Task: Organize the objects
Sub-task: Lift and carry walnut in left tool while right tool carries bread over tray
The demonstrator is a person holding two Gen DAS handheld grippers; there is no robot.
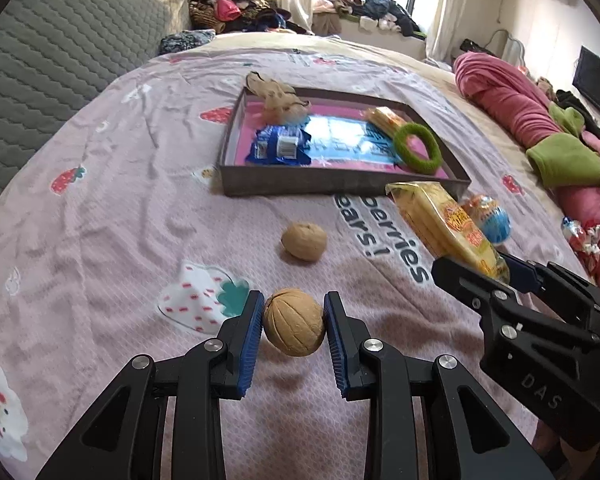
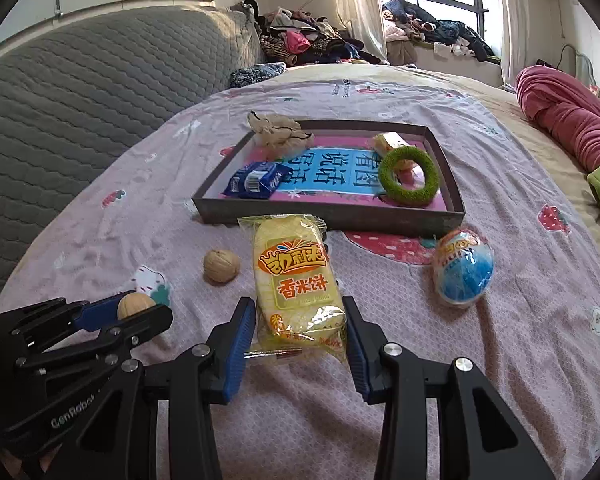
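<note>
Two grips: my left gripper (image 1: pixel 294 328) jaws pinch a walnut (image 1: pixel 294 322), my right gripper (image 2: pixel 300 332) jaws pinch a rice-cracker packet (image 2: pixel 296 280), above the bed (image 2: pixel 480 360).

Both claws (image 1: pixel 294 326) (image 2: pixel 302 330) clamped, pitched down.

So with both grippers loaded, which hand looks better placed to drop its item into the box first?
Probably the right. The right gripper holds the yellow rice cracker pack, whose far end almost reaches the box wall. The left gripper clamps a walnut farther back, with another walnut between it and the box.
</note>
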